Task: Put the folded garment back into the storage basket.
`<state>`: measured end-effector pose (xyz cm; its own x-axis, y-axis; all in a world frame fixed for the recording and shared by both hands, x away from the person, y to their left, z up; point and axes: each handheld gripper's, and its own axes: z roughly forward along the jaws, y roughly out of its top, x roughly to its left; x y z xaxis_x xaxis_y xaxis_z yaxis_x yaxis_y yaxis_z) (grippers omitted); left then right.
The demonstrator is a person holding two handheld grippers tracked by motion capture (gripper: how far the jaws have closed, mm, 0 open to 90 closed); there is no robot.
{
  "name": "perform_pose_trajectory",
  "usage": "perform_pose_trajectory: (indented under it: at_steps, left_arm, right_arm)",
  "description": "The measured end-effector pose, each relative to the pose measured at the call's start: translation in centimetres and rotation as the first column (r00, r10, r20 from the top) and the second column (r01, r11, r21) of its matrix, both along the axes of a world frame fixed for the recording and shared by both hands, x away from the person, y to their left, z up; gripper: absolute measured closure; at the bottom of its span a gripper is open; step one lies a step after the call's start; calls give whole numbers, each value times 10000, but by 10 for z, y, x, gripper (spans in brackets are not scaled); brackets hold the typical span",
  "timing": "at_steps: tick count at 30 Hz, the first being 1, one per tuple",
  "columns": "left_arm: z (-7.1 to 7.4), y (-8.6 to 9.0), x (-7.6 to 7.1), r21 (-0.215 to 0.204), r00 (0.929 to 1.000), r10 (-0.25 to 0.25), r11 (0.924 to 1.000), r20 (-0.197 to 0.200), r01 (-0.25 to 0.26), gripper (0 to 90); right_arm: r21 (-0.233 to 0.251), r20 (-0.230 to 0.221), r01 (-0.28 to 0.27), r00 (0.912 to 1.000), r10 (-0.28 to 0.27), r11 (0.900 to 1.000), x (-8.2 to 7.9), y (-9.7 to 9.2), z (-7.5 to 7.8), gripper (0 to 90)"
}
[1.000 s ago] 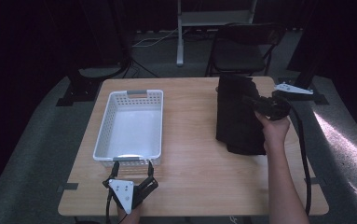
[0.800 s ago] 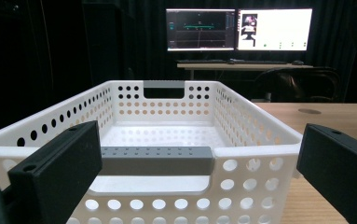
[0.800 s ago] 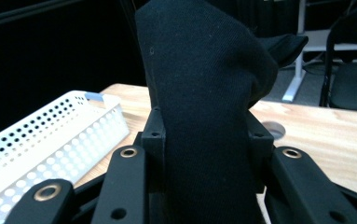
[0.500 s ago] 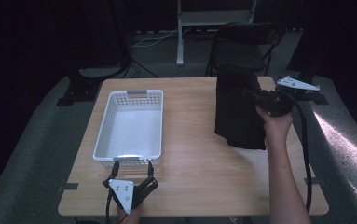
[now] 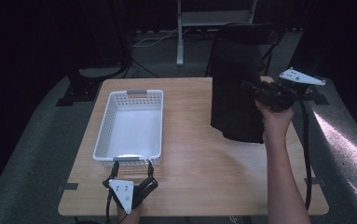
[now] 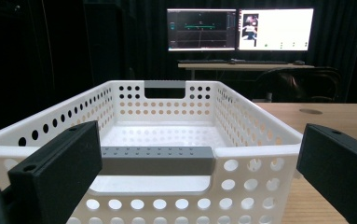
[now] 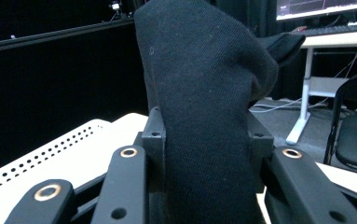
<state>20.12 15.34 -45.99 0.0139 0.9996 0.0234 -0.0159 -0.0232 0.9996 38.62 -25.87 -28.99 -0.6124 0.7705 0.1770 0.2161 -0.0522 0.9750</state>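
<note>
The right tongs have lifted the black cloth higher off the table.

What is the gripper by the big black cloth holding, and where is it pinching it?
The right gripper pinches the black knitted cloth by a bunched fold at its right edge, lifting it. The left gripper holds nothing, open by the white perforated plastic basket.

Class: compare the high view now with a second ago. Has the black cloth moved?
Yes. The right gripper has lifted the black cloth; its top now rises past the table's far edge.

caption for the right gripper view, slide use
Right gripper clamping black knitted cloth, white perforated plastic basket behind.
</note>
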Motion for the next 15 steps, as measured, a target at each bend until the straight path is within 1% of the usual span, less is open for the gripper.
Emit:
perform_pose_trajectory:
  at_steps: [2, 6, 11, 15]
  left_arm:
    - [0, 0, 0, 0, 10000, -1, 10000, -1, 1, 8]
    - [0, 0, 0, 1, 10000, 0, 10000, 2, 0, 8]
    - [0, 0, 0, 4, 10000, 44, 10000, -5, -44, 8]
    - [0, 0, 0, -2, 10000, 48, 10000, -2, -48, 8]
  right_arm:
    - [-88, 55, -16, 10000, 16, 10000, 0, 2, 3, 625]
    - [-255, 13, -59, 10000, 59, 9997, 2, 4, 2, 626]
    - [3, -6, -122, 9999, 122, 9999, 3, 5, 2, 625]
    - [2, 79, -106, 9999, 106, 9999, 2, 5, 4, 625]
